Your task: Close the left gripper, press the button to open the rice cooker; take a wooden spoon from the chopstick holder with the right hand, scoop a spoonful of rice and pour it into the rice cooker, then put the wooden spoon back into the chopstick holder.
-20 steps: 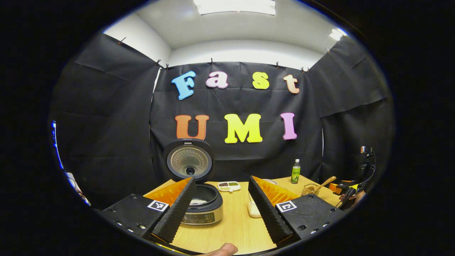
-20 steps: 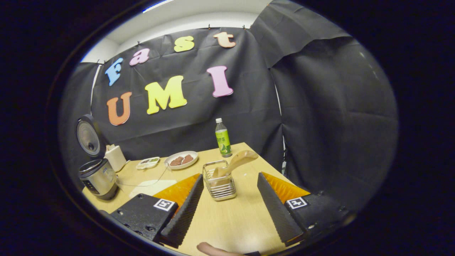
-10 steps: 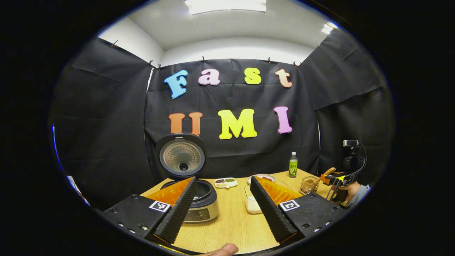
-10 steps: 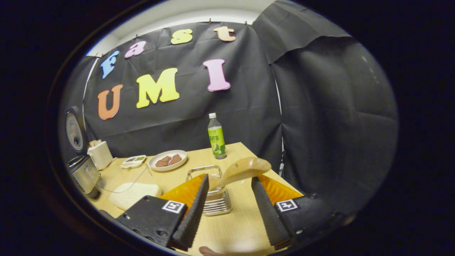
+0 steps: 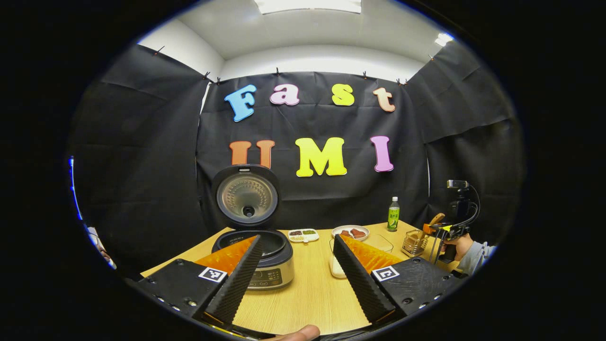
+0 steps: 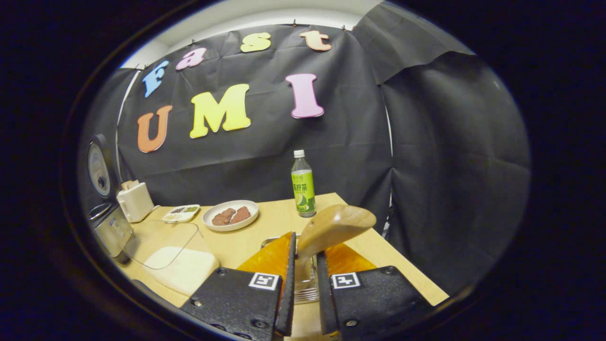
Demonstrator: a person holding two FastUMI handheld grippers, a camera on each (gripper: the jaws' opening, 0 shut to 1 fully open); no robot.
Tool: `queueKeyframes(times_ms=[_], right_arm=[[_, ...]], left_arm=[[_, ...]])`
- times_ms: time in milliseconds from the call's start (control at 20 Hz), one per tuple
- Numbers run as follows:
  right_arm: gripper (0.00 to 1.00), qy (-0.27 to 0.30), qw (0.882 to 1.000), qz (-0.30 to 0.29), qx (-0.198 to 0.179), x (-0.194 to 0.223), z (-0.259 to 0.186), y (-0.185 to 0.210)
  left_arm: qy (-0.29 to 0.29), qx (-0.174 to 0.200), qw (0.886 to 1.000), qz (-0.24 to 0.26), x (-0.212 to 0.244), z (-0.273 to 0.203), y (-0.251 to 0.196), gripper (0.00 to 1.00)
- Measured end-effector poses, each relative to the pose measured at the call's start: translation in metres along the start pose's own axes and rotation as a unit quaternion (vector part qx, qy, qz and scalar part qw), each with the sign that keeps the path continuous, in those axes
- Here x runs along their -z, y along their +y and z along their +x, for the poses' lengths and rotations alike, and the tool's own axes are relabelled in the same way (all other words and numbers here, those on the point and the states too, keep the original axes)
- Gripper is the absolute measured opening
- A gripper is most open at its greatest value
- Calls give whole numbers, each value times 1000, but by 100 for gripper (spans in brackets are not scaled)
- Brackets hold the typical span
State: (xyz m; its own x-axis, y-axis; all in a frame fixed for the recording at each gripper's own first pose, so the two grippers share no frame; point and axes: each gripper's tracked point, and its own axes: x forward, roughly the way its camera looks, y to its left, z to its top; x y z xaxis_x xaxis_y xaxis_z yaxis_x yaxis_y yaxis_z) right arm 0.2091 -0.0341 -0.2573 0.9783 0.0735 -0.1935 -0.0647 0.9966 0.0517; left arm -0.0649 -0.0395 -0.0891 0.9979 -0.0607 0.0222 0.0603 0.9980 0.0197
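The rice cooker (image 5: 258, 265) stands with its lid (image 5: 245, 196) up, just beyond my left gripper (image 5: 296, 239), which is open and holds nothing. To the right of the cooker is a clear container of rice (image 5: 337, 272). At the table's far right, the chopstick holder (image 5: 413, 242) has my right gripper (image 5: 442, 230) at it, held by a hand (image 5: 461, 244). In the right gripper view, my right gripper (image 6: 304, 253) is shut on the stem of the wooden spoon (image 6: 334, 226). The spoon's broad end points up, over the wire chopstick holder (image 6: 305, 286). The rice container (image 6: 175, 258) and cooker (image 6: 109, 229) lie to the left.
A green bottle (image 6: 303, 184) stands near the table's back right corner. A plate with brown pieces (image 6: 230, 215) and a small divided dish (image 6: 181, 213) sit toward the back. A white box (image 6: 134, 201) is beside the cooker. The table edge (image 6: 402, 270) runs close on the right.
My right gripper moved up to the chopstick holder and closed its fingers on the wooden spoon. My left gripper drew back a little from the cooker and stayed open.
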Motion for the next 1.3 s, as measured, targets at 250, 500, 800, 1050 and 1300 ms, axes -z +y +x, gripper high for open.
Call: queueKeyframes(times_ms=[250, 500, 800, 1050, 1300], right_arm=[[15, 1, 1000, -28, 0, -15, -1, 24], [13, -37, 998, -59, 0, -66, -22, 42], [13, -69, 993, -93, -24, -115, -58, 81], [13, -72, 990, -98, -66, -127, -81, 135], [13, -67, 983, -119, -119, -118, -89, 200]], left_arm=[[3, 1, 1000, -3, 7, -9, 12, 96], [12, 1, 1000, -5, 15, -15, 24, 96], [8, 5, 1000, -18, 13, -27, 35, 96], [8, 1, 1000, -16, 14, -37, 45, 96], [10, 1, 1000, -10, 17, -42, 49, 96]])
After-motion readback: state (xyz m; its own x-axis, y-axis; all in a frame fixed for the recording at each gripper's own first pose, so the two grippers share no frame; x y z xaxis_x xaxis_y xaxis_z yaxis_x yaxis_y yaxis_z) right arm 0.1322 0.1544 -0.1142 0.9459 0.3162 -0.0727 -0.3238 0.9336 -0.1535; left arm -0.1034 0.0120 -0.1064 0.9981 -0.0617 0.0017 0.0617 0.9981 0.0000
